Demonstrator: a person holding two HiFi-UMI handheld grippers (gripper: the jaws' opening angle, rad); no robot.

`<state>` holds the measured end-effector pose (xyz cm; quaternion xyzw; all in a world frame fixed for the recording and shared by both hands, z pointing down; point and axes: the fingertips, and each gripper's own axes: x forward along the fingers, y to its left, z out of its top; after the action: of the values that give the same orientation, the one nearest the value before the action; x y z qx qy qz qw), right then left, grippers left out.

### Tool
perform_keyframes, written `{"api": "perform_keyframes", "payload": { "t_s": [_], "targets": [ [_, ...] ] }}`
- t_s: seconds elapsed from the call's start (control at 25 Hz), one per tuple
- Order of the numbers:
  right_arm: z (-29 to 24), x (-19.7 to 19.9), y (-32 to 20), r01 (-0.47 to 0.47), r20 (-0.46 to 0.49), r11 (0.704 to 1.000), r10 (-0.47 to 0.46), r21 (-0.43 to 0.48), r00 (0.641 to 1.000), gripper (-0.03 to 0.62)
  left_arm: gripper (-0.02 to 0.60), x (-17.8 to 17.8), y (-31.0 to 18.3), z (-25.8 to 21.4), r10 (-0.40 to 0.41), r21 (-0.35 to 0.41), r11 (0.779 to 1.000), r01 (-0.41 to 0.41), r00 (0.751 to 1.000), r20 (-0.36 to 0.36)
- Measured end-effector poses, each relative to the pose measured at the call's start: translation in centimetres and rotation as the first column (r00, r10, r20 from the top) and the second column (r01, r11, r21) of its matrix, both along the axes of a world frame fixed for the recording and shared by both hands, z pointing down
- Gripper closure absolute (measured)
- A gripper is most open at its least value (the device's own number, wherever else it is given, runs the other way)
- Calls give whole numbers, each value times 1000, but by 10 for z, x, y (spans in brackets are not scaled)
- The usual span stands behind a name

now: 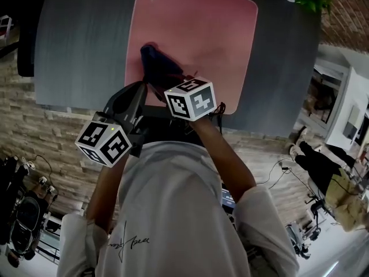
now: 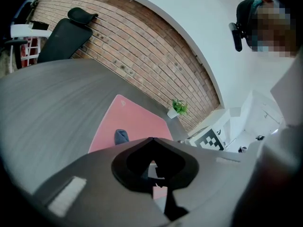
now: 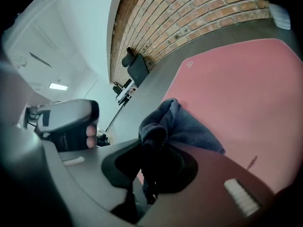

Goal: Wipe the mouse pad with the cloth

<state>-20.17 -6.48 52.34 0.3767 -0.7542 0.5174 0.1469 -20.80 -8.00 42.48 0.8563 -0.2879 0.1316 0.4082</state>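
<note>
Blue cloth (image 3: 189, 131) — between right gripper (image 3: 152, 148) jaws

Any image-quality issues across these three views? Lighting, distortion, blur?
Head view: dim, with dark corners; the cloth is a near-black blob on the mouse pad. Left gripper view: heavy fisheye, and the brick wall curves into an arc. Right gripper view: same fisheye; the cloth in the right hand-held gripper loses detail in shadow, and one jaw picks up a pink tint.

Brick wall (image 2: 142, 56), grey table (image 1: 81, 39)
</note>
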Motion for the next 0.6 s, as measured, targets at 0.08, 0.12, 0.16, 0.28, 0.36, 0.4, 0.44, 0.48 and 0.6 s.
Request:
{"api": "perform_keyframes", "payload": {
  "t_s": [0.08,0.12,0.16,0.28,0.36,0.4,0.44,0.48,0.6],
  "targets": [
    [-11,7,5,-14,-7,1000,14,27,1000,530,569,6,4,-3,1,12,1000,-1,1000,2],
    [-16,12,8,-22,-16,999,23,41,1000,530,569,9,6,-5,2,21,1000,-2,1000,5],
    [-21,16,12,-31,-27,998,33,54,999,530,569,13,10,-6,4,29,1000,-5,1000,11],
    [-33,33,28,-58,-50,995,62,83,997,530,569,26,25,-10,21,44,999,-22,1000,23],
    [-41,44,38,-70,-60,993,77,98,995,530,569,36,33,-15,34,54,998,-36,999,21],
    [-44,50,42,-76,-66,992,83,105,994,530,569,41,35,-18,41,61,997,-42,999,18],
    [-47,56,47,-81,-71,990,90,112,993,530,569,47,38,-21,47,68,996,-48,999,14],
    [-51,62,51,-88,-76,989,97,119,992,531,569,53,41,-24,54,76,996,-55,998,10],
    [-59,77,64,-101,-92,986,114,136,989,530,569,68,50,-33,73,103,992,-73,997,3]
  ]
}}
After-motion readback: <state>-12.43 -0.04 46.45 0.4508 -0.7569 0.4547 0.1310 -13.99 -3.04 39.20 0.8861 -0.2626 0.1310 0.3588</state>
